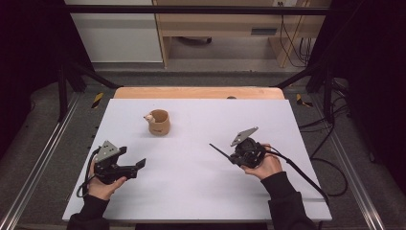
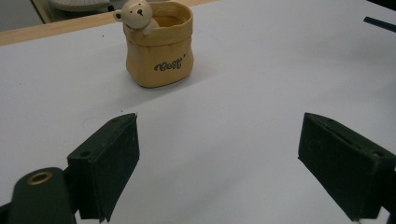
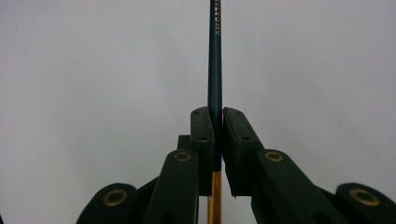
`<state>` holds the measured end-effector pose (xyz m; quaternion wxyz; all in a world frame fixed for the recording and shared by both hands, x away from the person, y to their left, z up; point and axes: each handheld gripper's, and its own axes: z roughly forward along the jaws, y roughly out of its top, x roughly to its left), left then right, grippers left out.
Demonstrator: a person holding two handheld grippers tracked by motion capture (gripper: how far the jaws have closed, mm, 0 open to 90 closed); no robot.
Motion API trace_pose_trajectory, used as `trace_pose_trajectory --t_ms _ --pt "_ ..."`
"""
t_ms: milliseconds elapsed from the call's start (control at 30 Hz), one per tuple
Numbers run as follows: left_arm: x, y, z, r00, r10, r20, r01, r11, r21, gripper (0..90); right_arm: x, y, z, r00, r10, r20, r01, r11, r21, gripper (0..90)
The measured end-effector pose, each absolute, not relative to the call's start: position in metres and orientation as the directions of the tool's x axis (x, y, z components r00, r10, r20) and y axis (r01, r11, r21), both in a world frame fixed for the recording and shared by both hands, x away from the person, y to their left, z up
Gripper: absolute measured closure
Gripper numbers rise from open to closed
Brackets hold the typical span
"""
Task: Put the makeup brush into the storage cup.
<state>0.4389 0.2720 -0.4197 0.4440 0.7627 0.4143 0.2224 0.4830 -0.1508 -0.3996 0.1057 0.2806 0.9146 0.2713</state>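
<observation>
Left tool [image 1: 140,164] is held low over the table [image 1: 201,191] near its front-left corner, jaws spread wide with nothing between them. In the left gripper view the jaws are aimed toward a tan pouch-shaped cup [image 2: 159,44], well apart from them. A small bear figure [image 2: 136,15] is perched on the cup's rim. In the high view the cup [image 1: 159,122] is seen upright, left of centre and toward the table's far edge.

Right tool [image 1: 225,154] is held near the right edge, jaws clamped on a dark thin pencil [image 3: 215,56]. The pencil is seen in the right gripper view running straight out past the jaw tips, with a gold section behind them. In the high view the pencil [image 1: 216,150] points toward the table's centre.
</observation>
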Motion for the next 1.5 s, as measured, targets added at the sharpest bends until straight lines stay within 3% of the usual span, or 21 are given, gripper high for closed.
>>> trace_pose_trajectory --t_ms 700,1500 --pt "0.436 0.254 -0.418 0.632 0.775 0.013 0.407 -0.346 0.845 12.4 0.477 -0.142 -0.387 -0.891 0.443 -0.099 0.299 0.738 0.605 83.2" --pt "0.437 0.233 -0.418 0.699 0.714 0.049 0.384 -0.432 0.816 12.4 0.477 -0.13 -0.38 -0.923 0.368 -0.111 0.234 0.767 0.597 83.3"
